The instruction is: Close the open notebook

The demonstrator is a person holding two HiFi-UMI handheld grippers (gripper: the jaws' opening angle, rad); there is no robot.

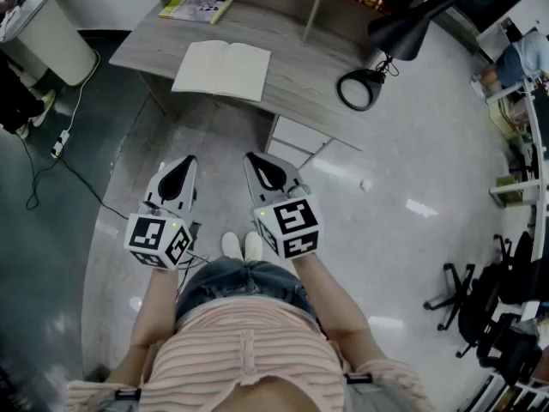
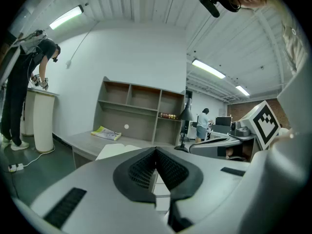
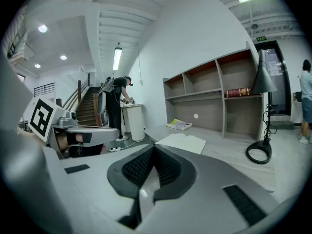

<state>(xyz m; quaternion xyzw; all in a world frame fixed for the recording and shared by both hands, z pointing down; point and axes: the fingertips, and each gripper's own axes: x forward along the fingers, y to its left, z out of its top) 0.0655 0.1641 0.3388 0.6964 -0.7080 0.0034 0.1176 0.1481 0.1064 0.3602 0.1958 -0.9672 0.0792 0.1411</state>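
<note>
The open notebook [image 1: 221, 69] lies flat with blank white pages up on the grey desk [image 1: 292, 80]. It also shows ahead in the left gripper view [image 2: 116, 150] and the right gripper view [image 3: 183, 142]. My left gripper [image 1: 184, 161] and right gripper [image 1: 256, 158] hover side by side over the floor, short of the desk's front edge. Both point toward the notebook. In each gripper view the jaws meet at the tip, left gripper [image 2: 156, 150] and right gripper [image 3: 153, 148], with nothing between them.
A yellow-green booklet [image 1: 196, 3] lies at the desk's back left. A black desk lamp [image 1: 360, 88] stands on the right. White drawers [image 1: 296, 140] sit under the desk. A white bin [image 1: 51, 33] and a floor cable [image 1: 60, 144] are at left, where a person [image 3: 114, 106] stands.
</note>
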